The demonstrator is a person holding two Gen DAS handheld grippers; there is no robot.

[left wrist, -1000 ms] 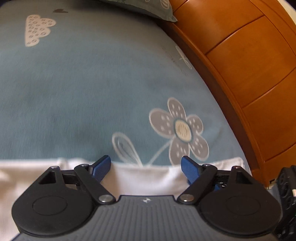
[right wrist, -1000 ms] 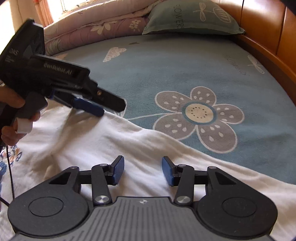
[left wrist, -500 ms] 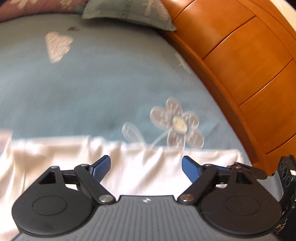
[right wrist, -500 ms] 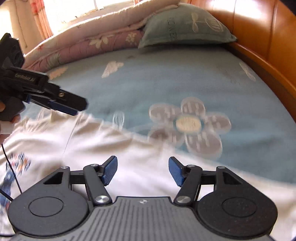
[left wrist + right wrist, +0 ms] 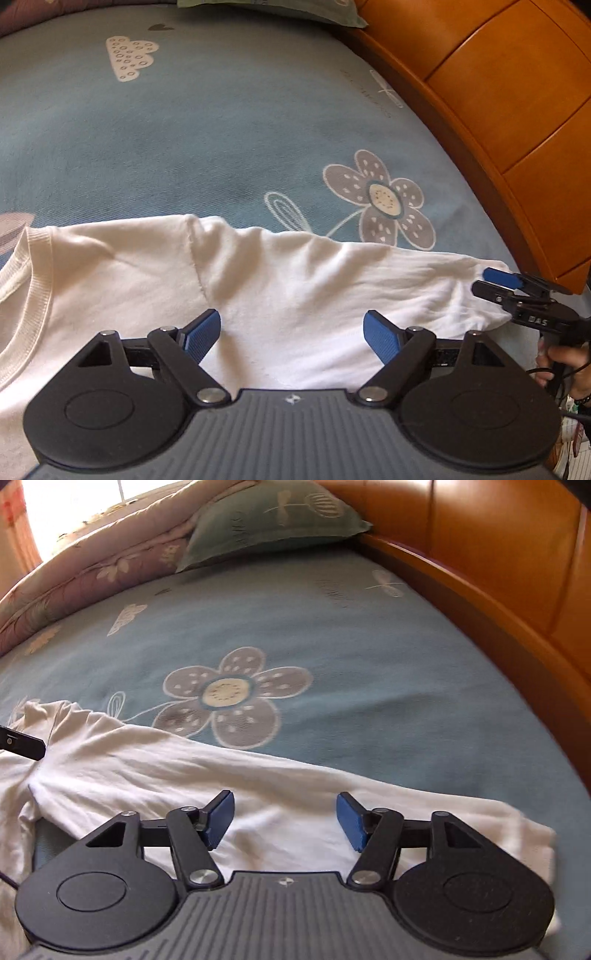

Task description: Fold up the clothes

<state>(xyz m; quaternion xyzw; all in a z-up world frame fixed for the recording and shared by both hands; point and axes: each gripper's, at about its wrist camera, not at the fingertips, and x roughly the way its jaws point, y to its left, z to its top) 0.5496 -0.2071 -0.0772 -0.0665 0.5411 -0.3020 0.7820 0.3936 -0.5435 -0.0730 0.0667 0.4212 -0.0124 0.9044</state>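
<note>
Left wrist view: both grippers' fingers gape empty over white shirt, headboard crowding right

The left gripper has its two blue-padded fingers spread wide, with nothing between the pads. In its own wrist view the left pad and the right one angle outward from the black linkage arms, pointing forward and slightly downward. The right gripper is likewise parted, its blue pads well apart and gripping nothing. Seen from the left wrist, the right gripper sits far off to the right of the left claw, its tip pointing leftward, and the person's right hand wraps its handle. From the right wrist, only a dark tip of the left gripper shows, at the far left edge.
</note>
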